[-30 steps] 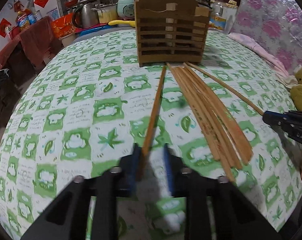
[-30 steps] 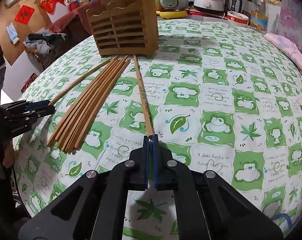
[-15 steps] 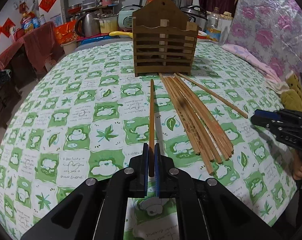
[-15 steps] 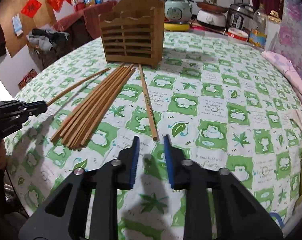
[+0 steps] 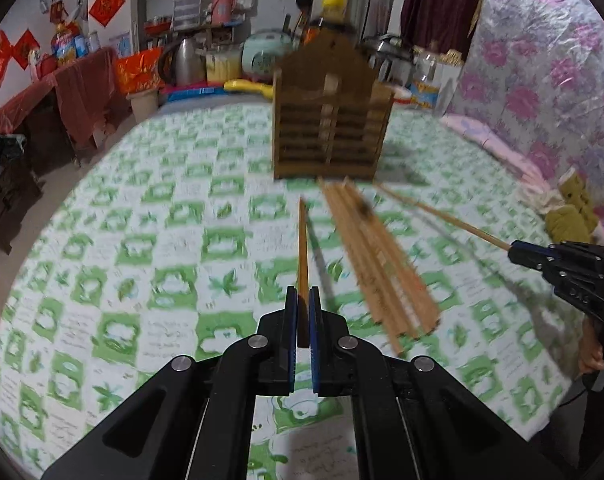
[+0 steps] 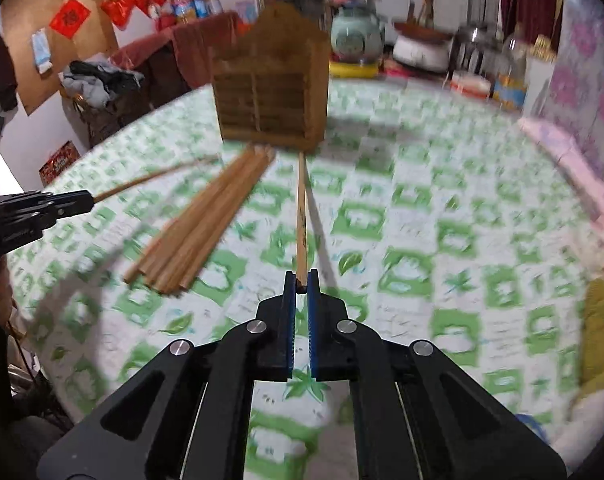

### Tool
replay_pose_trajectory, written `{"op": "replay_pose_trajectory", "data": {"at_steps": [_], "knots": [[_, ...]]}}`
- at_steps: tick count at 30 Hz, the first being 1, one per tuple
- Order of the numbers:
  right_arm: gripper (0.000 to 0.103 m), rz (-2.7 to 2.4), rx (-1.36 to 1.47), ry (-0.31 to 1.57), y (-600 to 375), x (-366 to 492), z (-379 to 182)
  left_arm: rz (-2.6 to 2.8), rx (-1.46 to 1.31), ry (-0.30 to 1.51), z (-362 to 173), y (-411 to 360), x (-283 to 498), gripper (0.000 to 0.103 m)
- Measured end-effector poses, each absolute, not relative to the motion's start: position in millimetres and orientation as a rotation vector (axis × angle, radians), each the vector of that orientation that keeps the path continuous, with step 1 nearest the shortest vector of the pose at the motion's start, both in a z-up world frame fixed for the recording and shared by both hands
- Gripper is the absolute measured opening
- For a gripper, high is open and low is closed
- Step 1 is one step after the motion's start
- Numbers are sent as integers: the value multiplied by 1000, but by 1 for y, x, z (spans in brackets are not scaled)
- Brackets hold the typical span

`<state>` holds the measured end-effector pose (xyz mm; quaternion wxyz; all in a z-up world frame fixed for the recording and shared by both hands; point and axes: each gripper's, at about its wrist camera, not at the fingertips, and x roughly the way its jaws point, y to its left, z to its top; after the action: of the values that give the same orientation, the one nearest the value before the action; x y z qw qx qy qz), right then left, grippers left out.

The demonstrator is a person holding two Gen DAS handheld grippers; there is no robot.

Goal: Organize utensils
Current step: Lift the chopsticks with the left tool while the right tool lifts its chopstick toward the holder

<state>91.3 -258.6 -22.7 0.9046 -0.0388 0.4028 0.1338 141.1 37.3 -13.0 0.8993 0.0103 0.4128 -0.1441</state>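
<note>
My left gripper (image 5: 302, 300) is shut on the near end of a wooden chopstick (image 5: 302, 240), which is held off the table and points at the slatted wooden utensil holder (image 5: 331, 120). My right gripper (image 6: 300, 280) is shut on the end of a second chopstick (image 6: 301, 216) that also aims at the holder (image 6: 270, 88). Each gripper shows in the other's view with its stick: the right gripper (image 5: 515, 251) at the right edge, the left gripper (image 6: 86, 202) at the left edge. A bundle of several chopsticks (image 5: 375, 260) (image 6: 206, 224) lies on the tablecloth between them.
The round table wears a green and white patterned cloth (image 5: 142, 248). Behind the holder stand a kettle (image 5: 186, 60), a rice cooker (image 6: 357, 36), jars and pots. A floral cover (image 5: 541, 80) hangs to the right, and a person's hand (image 5: 593, 354) grips the right tool.
The left jaws closed on their chopstick and raised it off the cloth. The right jaws opened, then closed on their chopstick's end and lifted it. Both views have risen.
</note>
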Motion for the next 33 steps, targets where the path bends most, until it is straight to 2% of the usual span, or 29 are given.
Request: {"op": "replay_pose_trajectory", "data": {"at_steps": [7,12,16,17,18,19,21,27,30,32,33], "knots": [[6,299,-15,660,-262,97,53,-338,18,749,52,24,153,6],[6,318,10,662,-253,124,65,-346,36,703,79,8,175,6],[7,330,12,660,-245,129,64,-373,17,774,69,4,181,8],[7,335,11,657,-243,129,63,-378,32,795,59,4,177,21],[7,337,9,655,-242,128,62,-377,50,805,51,4,174,42],[7,340,10,655,-242,128,62,-362,84,812,38,5,165,55],[7,348,13,657,-241,127,62,-328,129,844,13,9,152,56],[7,359,18,659,-240,125,61,-317,85,1019,-55,30,133,55],[7,355,19,660,-240,123,61,-307,123,996,-69,27,125,53],[7,352,20,659,-240,122,61,-334,150,974,-70,24,120,25],[7,352,22,659,-240,121,60,-355,134,984,-68,25,120,7]]}}
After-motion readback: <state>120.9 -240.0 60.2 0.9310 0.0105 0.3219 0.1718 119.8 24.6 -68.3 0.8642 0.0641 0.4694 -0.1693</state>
